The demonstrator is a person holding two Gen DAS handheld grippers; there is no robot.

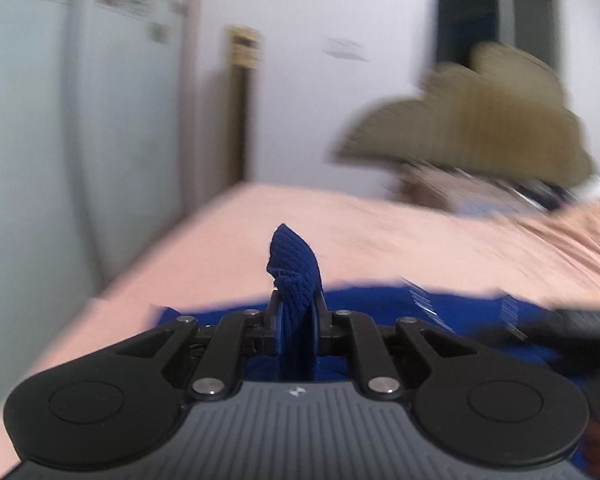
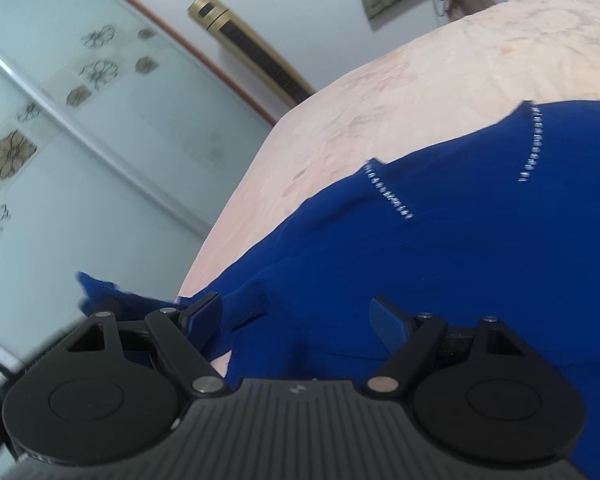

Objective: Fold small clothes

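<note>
Blue knit garment [image 2: 460, 248] lies spread on a pink bedspread [image 2: 440, 80], with 2 rows of small white stitches across it. A ribbed fold of the cloth is clamped in the left claw [image 1: 296, 312] and sticks up between its fingers. The right claw [image 2: 296, 320] stands wide apart just above the cloth, gripping nothing. Beyond the bed edge are frosted sliding doors with flower prints [image 2: 60, 120], a tall gold column [image 2: 252, 52], a white wall and a blurred olive pillow [image 1: 480, 120].

Home bedroom: bed [image 2: 420, 80], wardrobe [image 2: 80, 160]
</note>
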